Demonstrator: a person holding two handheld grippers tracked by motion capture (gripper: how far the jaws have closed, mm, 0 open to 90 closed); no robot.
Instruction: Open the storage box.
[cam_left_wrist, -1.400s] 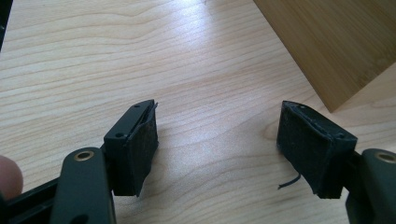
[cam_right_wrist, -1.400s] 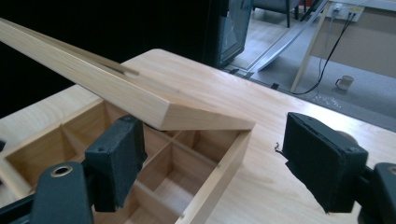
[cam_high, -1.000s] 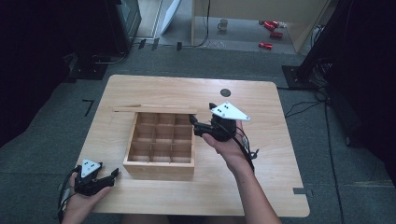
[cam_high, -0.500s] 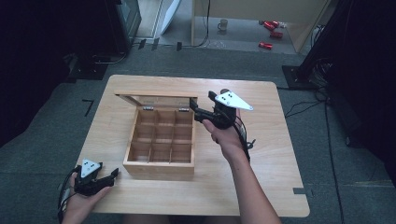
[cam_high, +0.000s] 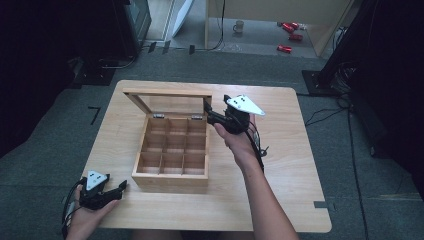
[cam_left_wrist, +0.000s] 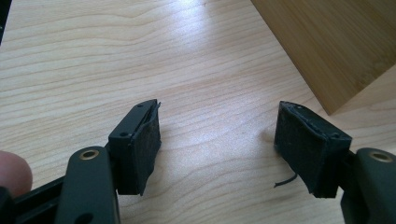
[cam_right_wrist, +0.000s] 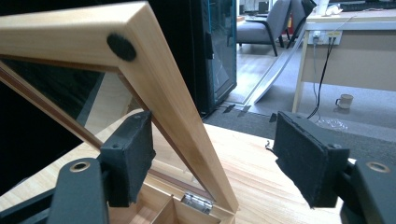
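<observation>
Now our right gripper (cam_high: 209, 111), jaws apart and just closing, straddles the raised lid (cam_high: 172, 101) of the wooden box (cam_high: 172, 160). Our left gripper (cam_high: 118, 189) rests with jaws apart near the desk's (cam_high: 295, 175) front-left corner.

The square wooden box with little compartments (cam_high: 172, 150) is light brown, and its raised glass-window lid (cam_high: 167, 101) has a pale wood frame. The flat wooden bench (cam_high: 295, 165) is pale with wavy lines. Both claws are black.

Grey carpeted floor (cam_high: 60, 165) around the pale wooden surface (cam_high: 300, 170); a white mug (cam_high: 239, 25) and red cans (cam_high: 290, 27) (far back) beside a light wooden desk (cam_right_wrist: 355, 56); grey office chair (cam_right_wrist: 275, 21).
</observation>
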